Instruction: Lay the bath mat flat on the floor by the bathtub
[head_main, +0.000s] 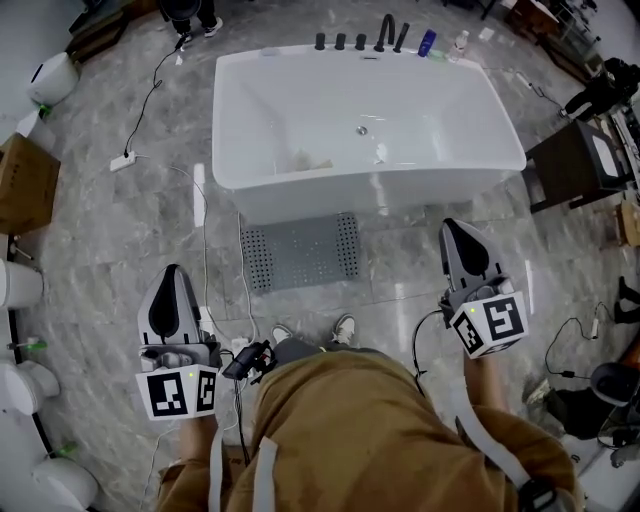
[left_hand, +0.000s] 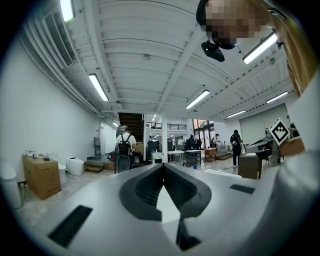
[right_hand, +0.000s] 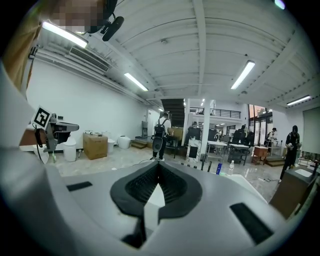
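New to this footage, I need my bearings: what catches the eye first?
A white bathtub fills the top centre, a grey bath mat lying flat on the floor before it. Nearer the person, the left tool and right tool hang shut and empty.

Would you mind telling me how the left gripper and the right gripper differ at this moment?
The left gripper shows lower in the head view than the right gripper. The left gripper's marker cube sits nearly square to the camera; the right gripper's marker cube is tilted. Both are shut and empty; the bath mat lies flat beside the bathtub.
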